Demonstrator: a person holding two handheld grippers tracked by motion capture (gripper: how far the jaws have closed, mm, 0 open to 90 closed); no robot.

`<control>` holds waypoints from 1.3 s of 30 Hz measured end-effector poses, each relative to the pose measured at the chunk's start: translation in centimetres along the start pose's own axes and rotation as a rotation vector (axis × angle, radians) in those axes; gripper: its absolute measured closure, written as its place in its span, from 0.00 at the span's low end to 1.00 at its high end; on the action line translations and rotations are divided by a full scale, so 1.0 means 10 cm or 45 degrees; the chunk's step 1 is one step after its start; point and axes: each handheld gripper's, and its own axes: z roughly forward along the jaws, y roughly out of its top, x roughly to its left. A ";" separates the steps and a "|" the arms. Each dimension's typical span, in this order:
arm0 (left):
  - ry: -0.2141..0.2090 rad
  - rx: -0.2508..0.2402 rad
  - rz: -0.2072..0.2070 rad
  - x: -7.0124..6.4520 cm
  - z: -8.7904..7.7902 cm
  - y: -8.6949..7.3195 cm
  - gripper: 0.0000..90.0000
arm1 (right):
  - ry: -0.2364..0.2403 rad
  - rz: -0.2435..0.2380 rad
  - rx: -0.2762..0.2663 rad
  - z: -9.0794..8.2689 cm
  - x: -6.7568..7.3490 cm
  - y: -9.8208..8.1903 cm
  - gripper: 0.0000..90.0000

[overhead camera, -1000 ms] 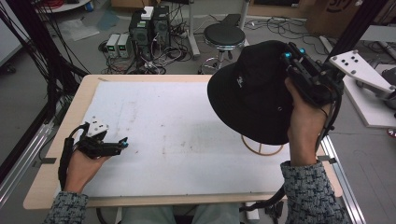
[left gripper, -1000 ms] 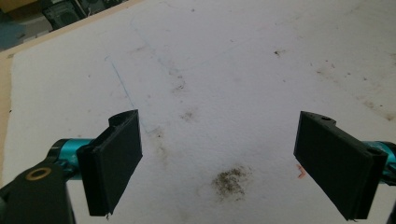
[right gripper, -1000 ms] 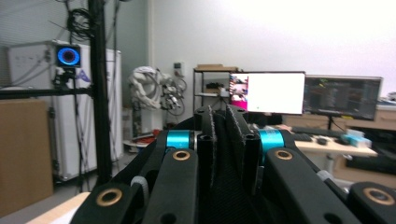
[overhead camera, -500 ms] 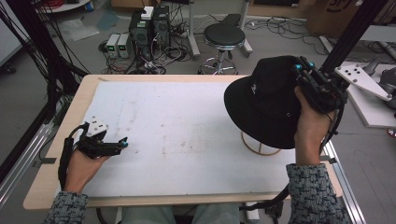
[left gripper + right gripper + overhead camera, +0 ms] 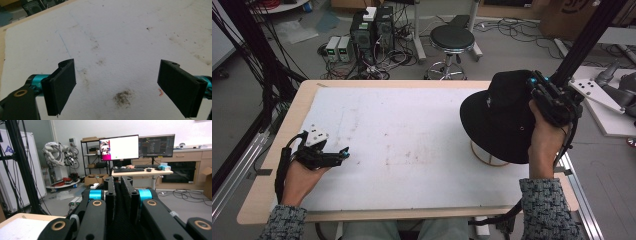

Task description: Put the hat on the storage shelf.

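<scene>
A person seated at a white-covered worktop (image 5: 412, 125) lowers a black brimmed hat (image 5: 499, 117) toward a round wooden stand (image 5: 484, 154), the landmark at the worktop's right side. The hat hangs just above the stand, its brim covering most of the ring and tilted up toward the right tool (image 5: 548, 97), which is clenched on the hat's edge on the side away from the worktop's middle. In the right gripper view, dark woven fabric (image 5: 122, 220) is pinched flat between the two black jaws, which stand nearly together.

Well apart from the stand, at the opposite side of the worktop, the left tool (image 5: 331, 157) rests low over the stained white cover, released and holding nothing; in the left gripper view its fingers (image 5: 62, 87) stand wide apart over bare, speckled cover.

The hat looks light and soft, likely to sag and swing from a single pinch rather than hold its shape. The brim seems the natural place to take hold, as the crown would probably crumple. Settling the crown squarely over the stand may call for a slow, level descent, since a floppy brim gripped at one edge could slide off to one side.
</scene>
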 end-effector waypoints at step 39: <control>-0.004 0.008 -0.001 0.00 0.01 0.00 0.17 | 0.045 0.111 0.024 -0.17 -0.17 -0.37 0.87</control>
